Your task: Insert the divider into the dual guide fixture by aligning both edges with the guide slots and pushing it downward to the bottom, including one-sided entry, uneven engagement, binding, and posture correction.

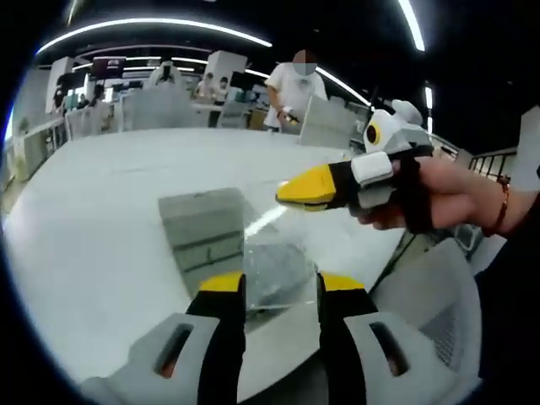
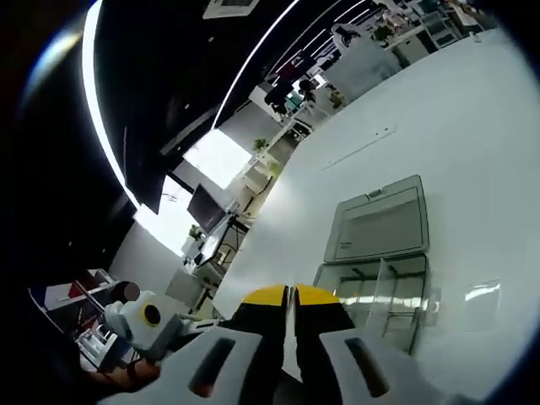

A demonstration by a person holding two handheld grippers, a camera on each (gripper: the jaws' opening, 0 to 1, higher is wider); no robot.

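Left gripper (image 1: pixel 281 285) fingers are apart, straddling the clear divider (image 1: pixel 278 261) over the grey dual guide fixture (image 1: pixel 207 228), probably steadying it for slot entry. Right gripper (image 2: pixel 291 295) fingers are together, empty, hovering above. The fixture's transparent slotted part (image 2: pixel 375 291) rests on the white bench (image 2: pixel 472 126).

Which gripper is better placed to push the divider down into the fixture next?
Left, probably. The left gripper is open with the clear divider framed between its jaws, at the grey fixture. The right gripper is shut, off to the side.
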